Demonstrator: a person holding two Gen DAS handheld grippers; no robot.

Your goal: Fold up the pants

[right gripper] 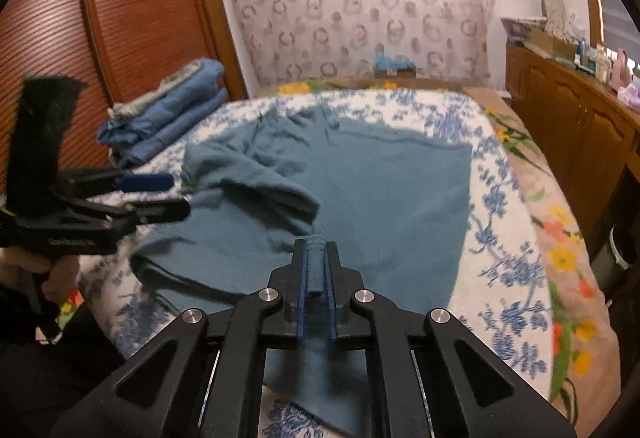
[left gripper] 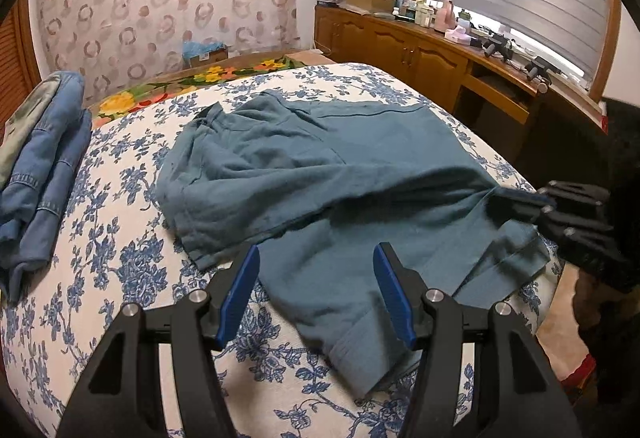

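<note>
**Pinching the first leg for a fold**

Gripping a bunched ridge of teal fabric, the right gripper (right gripper: 316, 266) has its blue pads pressed together on the pants (right gripper: 380, 198), lifting a fold off the bedspread (right gripper: 516, 270). The left gripper (left gripper: 316, 290) hangs with jaws apart above the near hem, holding nothing. The pants lie spread across the bed, one leg rumpled and partly doubled over the other, so I judge the folding barely begun: smoothing and further folds remain. A stack of folded denim (left gripper: 44, 166) sits at the far side. No legible writing or brand shows anywhere.
</note>
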